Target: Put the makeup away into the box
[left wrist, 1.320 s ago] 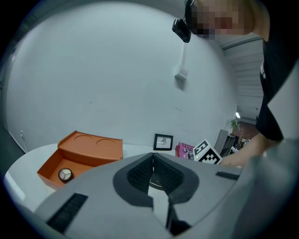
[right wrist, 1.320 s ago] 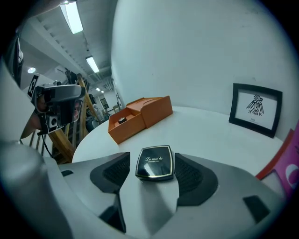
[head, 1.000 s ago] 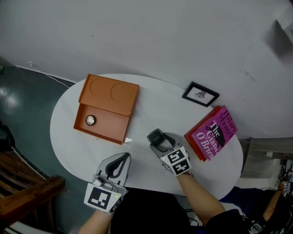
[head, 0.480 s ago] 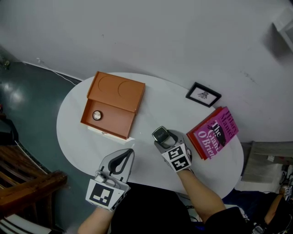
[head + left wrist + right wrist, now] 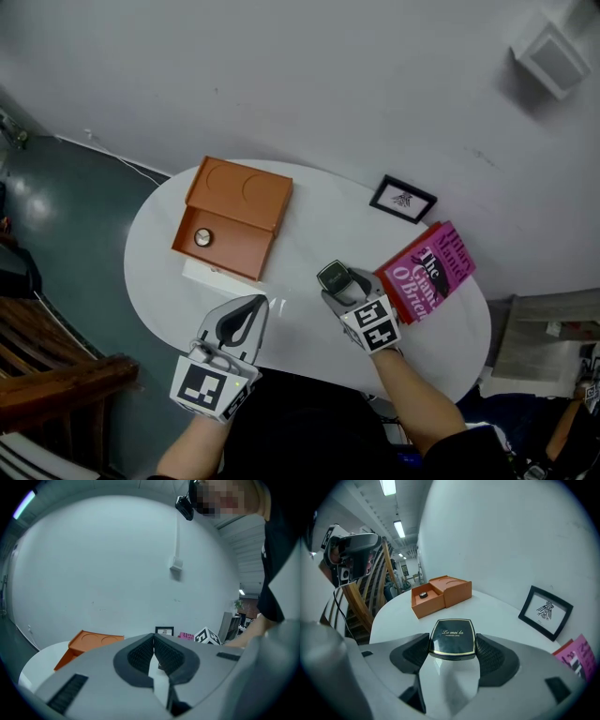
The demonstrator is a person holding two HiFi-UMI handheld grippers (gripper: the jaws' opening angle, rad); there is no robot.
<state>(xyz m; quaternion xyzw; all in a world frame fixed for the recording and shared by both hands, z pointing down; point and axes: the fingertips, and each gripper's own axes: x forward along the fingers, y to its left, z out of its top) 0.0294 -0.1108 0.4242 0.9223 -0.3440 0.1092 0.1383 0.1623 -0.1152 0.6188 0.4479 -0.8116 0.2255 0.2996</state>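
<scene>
The right hand-held gripper (image 5: 452, 649) is closed on a square black powder compact with a gold rim (image 5: 452, 638), its two dark ribbed pads pressing the compact's left and right sides. The lid faces up and carries gold lettering. In the head view this hand-held gripper (image 5: 336, 279) sits over the near middle of the white oval surface (image 5: 300, 220), with the compact (image 5: 333, 276) at its tip, well apart from the box. Whether the compact touches the surface cannot be told.

The left hand-held gripper (image 5: 153, 651) has its jaws together at the tips with nothing between them. In the head view it (image 5: 255, 306) lies at the near edge of the surface, left of the right one, pointing toward the box.

The open orange rectangular box (image 5: 239, 247) stands on the far left part of the surface. Its lid (image 5: 240, 191) (two shallow round recesses show in it) lies flat behind the tray, touching it. Inside the tray, near its left end, rests a small round silver-and-dark piece (image 5: 202, 238); the right gripper view shows it (image 5: 423, 595) too.

To the right of the compact lies a magenta book with white lettering (image 5: 427, 270), stacked on a red one. A small black-framed picture (image 5: 403, 200) stands beyond it, near the wall.
</scene>
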